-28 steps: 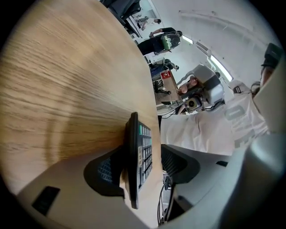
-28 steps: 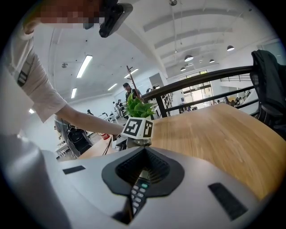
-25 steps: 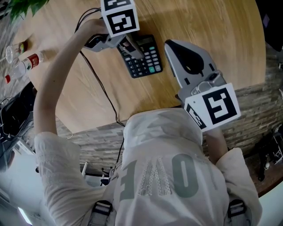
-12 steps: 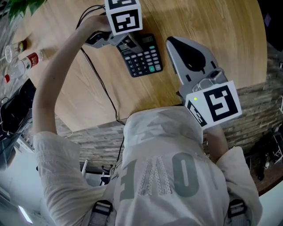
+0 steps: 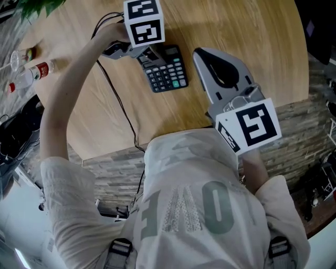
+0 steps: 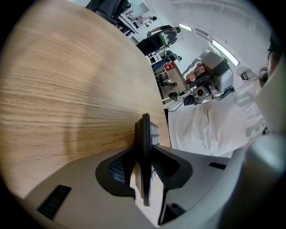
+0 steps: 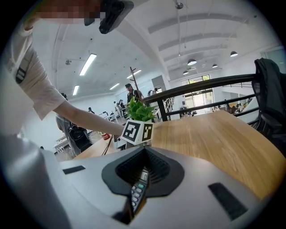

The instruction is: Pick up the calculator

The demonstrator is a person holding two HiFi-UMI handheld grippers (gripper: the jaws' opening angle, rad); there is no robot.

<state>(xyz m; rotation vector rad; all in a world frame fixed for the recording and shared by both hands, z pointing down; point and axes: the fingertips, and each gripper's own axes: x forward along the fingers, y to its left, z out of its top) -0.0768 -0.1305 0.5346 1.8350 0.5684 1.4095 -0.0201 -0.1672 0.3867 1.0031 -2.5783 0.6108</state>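
A round, pale wooden tabletop [image 5: 247, 37] is spreading wide; a thin black cable [image 5: 118, 102] is trailing across it and over its near edge; a clear bottle with a red label [image 5: 38, 69] is sitting near green plant leaves [image 5: 37, 6].

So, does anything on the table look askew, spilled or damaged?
Nothing spilled or damaged. Only the calculator is askew to the table edge; the left gripper has just closed on its display end.
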